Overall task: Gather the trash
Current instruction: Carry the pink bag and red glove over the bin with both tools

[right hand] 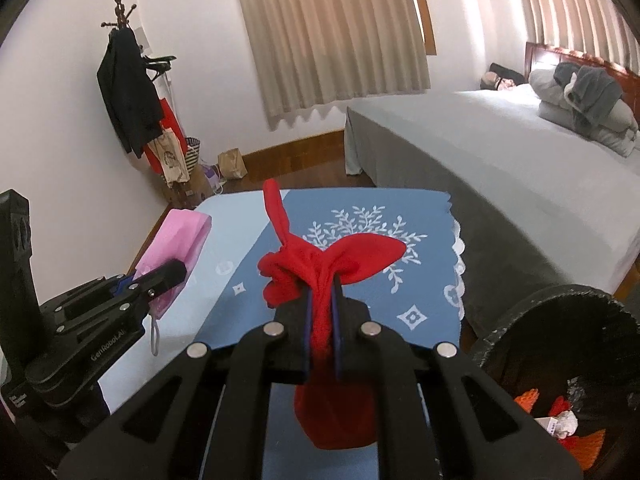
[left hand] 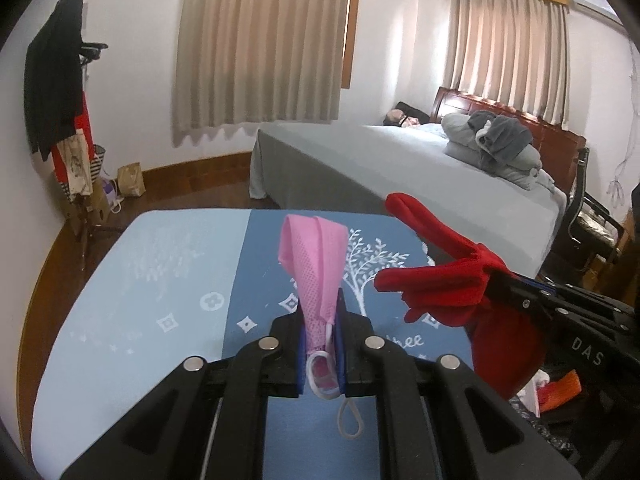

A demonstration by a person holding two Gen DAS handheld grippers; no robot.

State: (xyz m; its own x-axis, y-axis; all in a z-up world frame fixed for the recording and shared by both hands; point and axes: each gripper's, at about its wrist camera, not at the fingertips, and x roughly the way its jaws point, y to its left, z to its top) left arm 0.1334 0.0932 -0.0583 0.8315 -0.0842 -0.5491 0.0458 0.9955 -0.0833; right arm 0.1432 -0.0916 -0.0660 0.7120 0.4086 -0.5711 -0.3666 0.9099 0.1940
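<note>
My left gripper [left hand: 320, 312] is shut on a pink face mask [left hand: 316, 264], whose white ear loop [left hand: 348, 420] dangles below the jaws. It hangs above the blue patterned tablecloth [left hand: 180, 280]. My right gripper [right hand: 322, 292] is shut on a red knotted bag [right hand: 332, 264], whose round body [right hand: 336, 416] hangs under the jaws. In the left wrist view the red bag [left hand: 436, 280] and right gripper [left hand: 504, 280] show at right. In the right wrist view the pink mask [right hand: 176, 240] and left gripper [right hand: 176, 272] show at left.
A black bin [right hand: 560, 320] with crumpled trash inside stands at the lower right, beside the table. A grey bed [right hand: 480, 152] with folded bedding lies behind. A coat rack [right hand: 128, 92] with bags stands by the far wall, and a chair [left hand: 588, 216] sits past the bed.
</note>
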